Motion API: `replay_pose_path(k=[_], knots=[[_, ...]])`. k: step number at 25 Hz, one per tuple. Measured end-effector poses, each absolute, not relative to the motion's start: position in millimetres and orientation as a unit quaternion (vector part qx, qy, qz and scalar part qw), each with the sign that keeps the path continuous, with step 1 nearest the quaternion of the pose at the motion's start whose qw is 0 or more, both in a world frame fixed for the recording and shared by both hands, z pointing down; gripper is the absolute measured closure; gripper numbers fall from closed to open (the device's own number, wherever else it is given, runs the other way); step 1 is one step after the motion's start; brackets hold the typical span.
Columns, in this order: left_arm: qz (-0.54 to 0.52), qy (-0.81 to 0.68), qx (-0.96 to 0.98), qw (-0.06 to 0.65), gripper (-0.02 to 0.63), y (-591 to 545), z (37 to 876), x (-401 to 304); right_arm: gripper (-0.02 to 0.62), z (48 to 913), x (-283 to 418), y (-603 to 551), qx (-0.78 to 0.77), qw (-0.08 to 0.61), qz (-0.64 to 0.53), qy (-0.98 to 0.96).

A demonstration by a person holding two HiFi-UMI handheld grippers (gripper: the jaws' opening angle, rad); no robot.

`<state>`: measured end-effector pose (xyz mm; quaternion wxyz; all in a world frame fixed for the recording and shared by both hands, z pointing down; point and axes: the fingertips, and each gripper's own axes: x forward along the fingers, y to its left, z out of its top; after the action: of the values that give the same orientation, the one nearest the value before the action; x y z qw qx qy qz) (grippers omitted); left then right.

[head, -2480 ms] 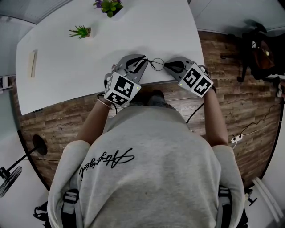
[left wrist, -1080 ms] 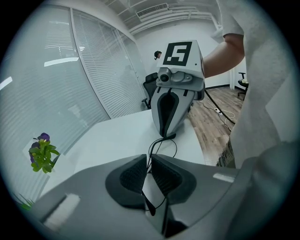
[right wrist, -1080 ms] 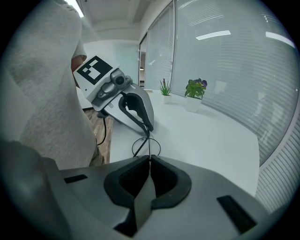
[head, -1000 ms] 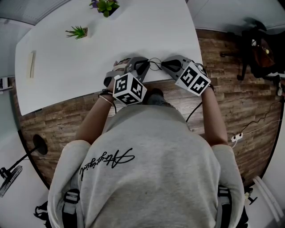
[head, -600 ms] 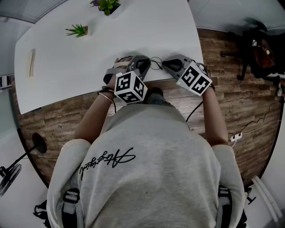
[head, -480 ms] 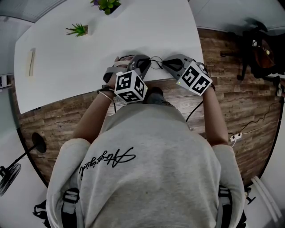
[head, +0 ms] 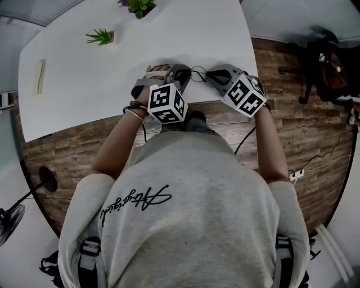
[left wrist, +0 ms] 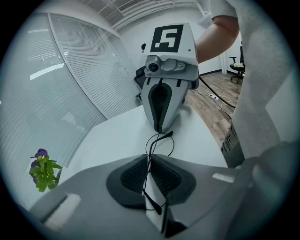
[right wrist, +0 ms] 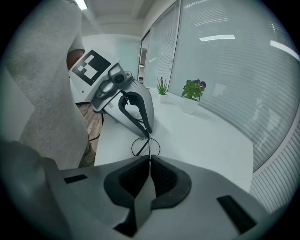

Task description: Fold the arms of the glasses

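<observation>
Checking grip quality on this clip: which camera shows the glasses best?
The left gripper view: the glasses show one round rim and a thin arm running back into the shut left claw. The right gripper view shows just a rim loop; the head view, only a tiny wire shape.

Glasses (head: 198, 73) sit nr the near edge of the table (head: 84, 90), straight in front of you, btwn your two grippers: L gripper (head: 188, 72) on their left, R gripper (head: 209, 73) on their right, tips facing each other. Far side of table: small plant (head: 101, 38), w/ flower pot (head: 139, 8) to its right, further back. Strip (head: 40, 77) lies nr the table's left end. Chair (head: 323, 62) stands on the floor (head: 292, 129), off to your right.
</observation>
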<state>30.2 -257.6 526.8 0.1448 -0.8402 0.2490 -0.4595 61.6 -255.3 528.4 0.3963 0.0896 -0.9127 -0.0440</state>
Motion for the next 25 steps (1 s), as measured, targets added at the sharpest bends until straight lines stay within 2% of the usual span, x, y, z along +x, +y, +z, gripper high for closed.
replay_pose_path(k=[13, 17, 21, 25], knots=[[-0.450, 0.252, -0.846, 0.133, 0.577, -269.4, 524.4, 28.1, 0.580, 528.0, 59.3, -268.7, 0.111, 0.394, -0.044, -0.911], [-0.450, 0.247, -0.847, 0.134, 0.525, -271.1, 521.2, 26.7, 0.580, 528.5, 61.4, -269.7, 0.114, 0.397, -0.043, -0.910], [-0.446, 0.249, -0.849, 0.136, 0.433, -275.7, 517.1, 21.7, 0.580, 529.0, 57.4, -269.1, 0.112, 0.388, -0.037, -0.914], [-0.442, 0.256, -0.849, 0.136, 0.396, -277.8, 513.4, 20.1, 0.580, 528.5, 57.9, -268.8, 0.112, 0.389, -0.037, -0.914]])
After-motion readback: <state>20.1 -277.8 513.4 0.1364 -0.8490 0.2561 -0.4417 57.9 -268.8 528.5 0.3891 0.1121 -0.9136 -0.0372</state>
